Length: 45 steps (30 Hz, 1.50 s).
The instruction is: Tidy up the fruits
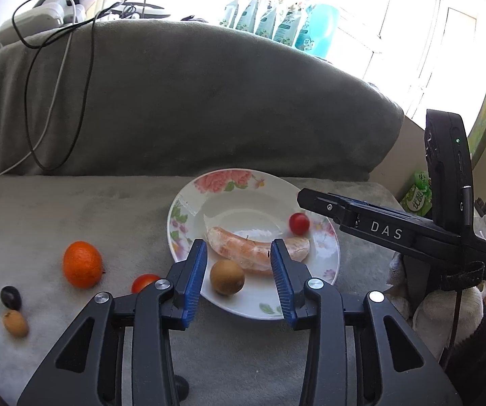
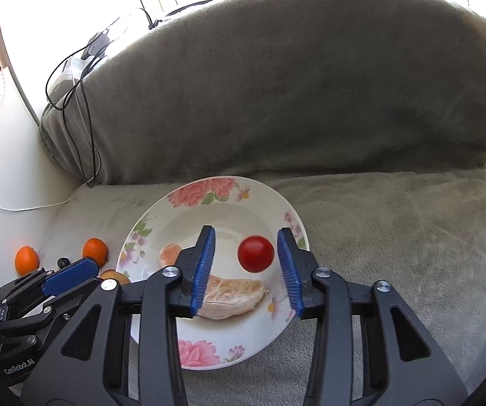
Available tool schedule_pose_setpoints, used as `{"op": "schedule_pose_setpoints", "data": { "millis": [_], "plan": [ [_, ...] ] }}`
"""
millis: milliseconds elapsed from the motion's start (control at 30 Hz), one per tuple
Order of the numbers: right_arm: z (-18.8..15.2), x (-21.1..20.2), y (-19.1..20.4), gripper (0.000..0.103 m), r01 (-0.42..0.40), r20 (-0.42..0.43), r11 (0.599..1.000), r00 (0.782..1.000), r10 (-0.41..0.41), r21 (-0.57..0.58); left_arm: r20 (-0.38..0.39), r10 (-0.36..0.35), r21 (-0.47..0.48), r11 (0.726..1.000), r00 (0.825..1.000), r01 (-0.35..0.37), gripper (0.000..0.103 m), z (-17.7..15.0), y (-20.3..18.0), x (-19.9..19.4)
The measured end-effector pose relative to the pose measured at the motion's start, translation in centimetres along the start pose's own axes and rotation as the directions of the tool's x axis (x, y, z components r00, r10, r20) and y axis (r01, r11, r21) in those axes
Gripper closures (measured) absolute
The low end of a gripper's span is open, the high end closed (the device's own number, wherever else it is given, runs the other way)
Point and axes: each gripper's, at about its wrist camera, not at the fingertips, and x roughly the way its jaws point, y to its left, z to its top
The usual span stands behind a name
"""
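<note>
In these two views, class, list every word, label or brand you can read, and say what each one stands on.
"DAS": white letters on the black body of the right tool.
"GenRobot.AI": small white print on the left tool's body.
Green carton at the sofa's right edge: Chinese characters, too blurred to read.
Pouches on the windowsill: print too small to read.

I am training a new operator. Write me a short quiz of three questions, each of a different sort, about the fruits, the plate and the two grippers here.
1. True or false: the right gripper is clamped on the cherry tomato.
2. Multiple choice: where does the whole orange lie? A) on the floral plate B) on the grey blanket C) between the left gripper's fingers
3. Fill in: the round brown fruit rests on the ____.

Key:
1. False; its jaws stand open, apart from the tomato.
2. B
3. plate
</note>
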Motion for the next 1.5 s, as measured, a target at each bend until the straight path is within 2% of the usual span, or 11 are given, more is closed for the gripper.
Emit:
{"op": "schedule_pose_setpoints", "data": {
  "millis": [33,100,133,200,267,467,1067,1500],
  "plan": [
    [0.0,-0.2,0.0,0.04,0.005,0.008,1.0,1.0,-0.005,-0.002,0.003,-0.001,0.004,1.0,1.0,0.001,0.064,0.0,-0.1,-0.1],
    [0.1,-0.4,0.1,0.035,0.013,0.017,1.0,1.0,-0.013,-0.003,0.011,0.004,0.009,1.0,1.0,-0.004,0.049,-0.1,-0.2,-0.4],
    [0.2,-0.6,0.1,0.034,0.012,0.021,1.0,1.0,-0.012,-0.002,0.017,0.004,0.009,1.0,1.0,-0.004,0.047,-0.1,-0.2,-0.5],
    [0.2,-0.9,0.1,0.021,0.018,0.032,1.0,0.999,-0.018,0.003,0.018,-0.001,0.012,1.0,1.0,0.001,0.039,-0.1,-0.2,-0.7],
    [0.2,-1.2,0.1,0.015,0.025,0.046,1.0,0.999,-0.025,0.004,0.021,0.003,0.012,1.0,1.0,-0.003,0.031,-0.2,-0.2,-0.9],
    [0.1,-1.8,0.5,0.009,0.025,0.05,1.0,0.998,-0.024,-0.007,0.039,0.011,-0.001,1.0,0.999,-0.011,0.023,-0.5,-0.2,-1.8],
    [-0.3,-5.1,1.5,0.002,0.019,0.111,1.0,0.994,-0.019,-0.006,0.078,0.031,0.006,0.999,0.996,-0.032,0.023,-2.2,0.9,-5.7],
    [-1.2,-6.9,3.3,0.002,-0.035,0.131,0.999,0.991,0.038,-0.022,0.116,0.15,-0.04,0.989,0.982,-0.146,0.023,-4.0,5.3,-10.2]
  ]
}}
